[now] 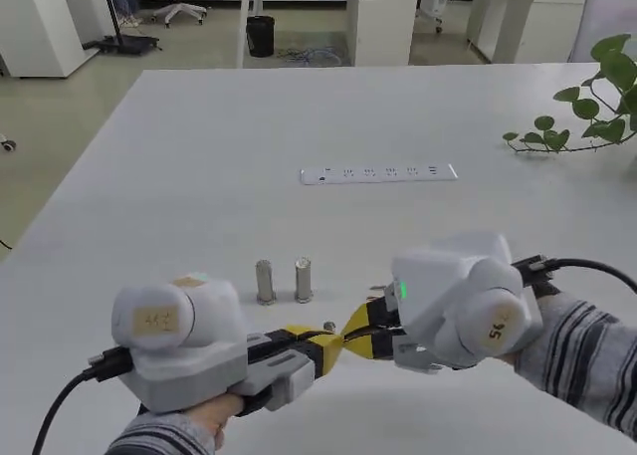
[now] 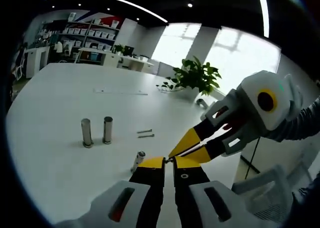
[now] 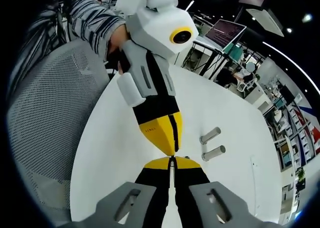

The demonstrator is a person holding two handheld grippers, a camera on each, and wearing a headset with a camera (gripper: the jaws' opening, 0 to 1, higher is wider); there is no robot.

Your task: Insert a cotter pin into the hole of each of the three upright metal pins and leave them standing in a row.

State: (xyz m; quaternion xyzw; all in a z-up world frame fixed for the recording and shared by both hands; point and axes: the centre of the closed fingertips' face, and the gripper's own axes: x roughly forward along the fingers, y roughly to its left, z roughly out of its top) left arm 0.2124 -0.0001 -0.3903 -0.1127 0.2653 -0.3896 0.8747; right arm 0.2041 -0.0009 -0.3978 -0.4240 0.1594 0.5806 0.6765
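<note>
Two metal pins (image 1: 265,281) (image 1: 304,279) stand upright side by side in the head view, and again in the left gripper view (image 2: 86,132) (image 2: 107,129). A third metal pin (image 2: 138,160) leans just left of my left gripper (image 2: 169,160), whose jaws are shut. My right gripper (image 3: 171,161) is shut on a thin cotter pin (image 2: 200,143), and its tips meet the left gripper's tips (image 1: 343,341). I cannot tell whether the left jaws also pinch that cotter pin. Two spare cotter pins (image 2: 145,133) lie on the table beyond.
A white power strip (image 1: 378,173) lies across the middle of the white table (image 1: 199,176). A potted plant (image 1: 587,107) trails over the right edge. Beyond the far edge, the room holds cabinets and office chairs.
</note>
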